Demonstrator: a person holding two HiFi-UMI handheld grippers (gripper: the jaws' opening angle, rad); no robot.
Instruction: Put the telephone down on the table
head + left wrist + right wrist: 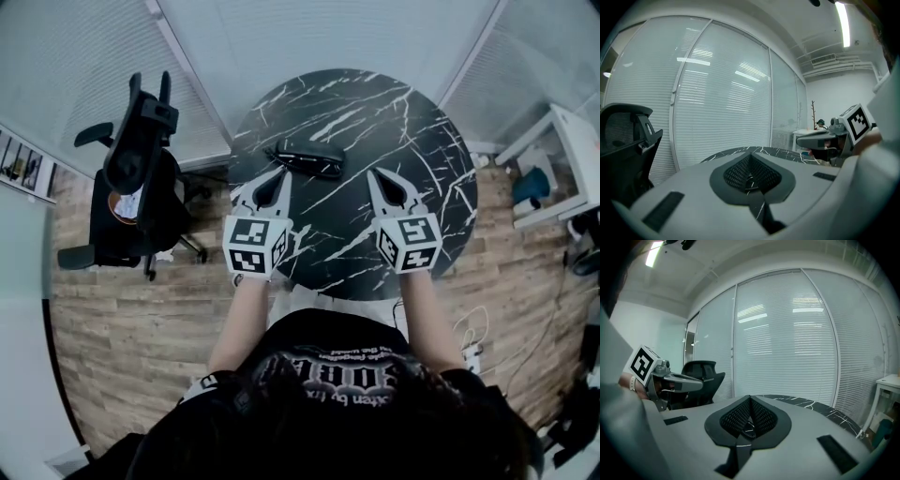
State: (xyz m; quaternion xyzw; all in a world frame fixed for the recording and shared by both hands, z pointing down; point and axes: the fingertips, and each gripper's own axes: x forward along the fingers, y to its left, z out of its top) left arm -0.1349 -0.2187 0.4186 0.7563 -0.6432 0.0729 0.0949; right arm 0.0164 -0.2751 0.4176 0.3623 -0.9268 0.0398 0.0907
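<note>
On the round black marbled counter: two tongs, one telephone.
The left tongs and right tongs hover over the near half, each pressed together and empty; the black telephone lies flat just beyond the left tongs' tips.

shelf cut off at rt edge, telephone detail too dark

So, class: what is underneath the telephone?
The telephone lies on the round black marble table. The patch of tabletop directly beneath it is covered, so nothing there can be checked.
</note>
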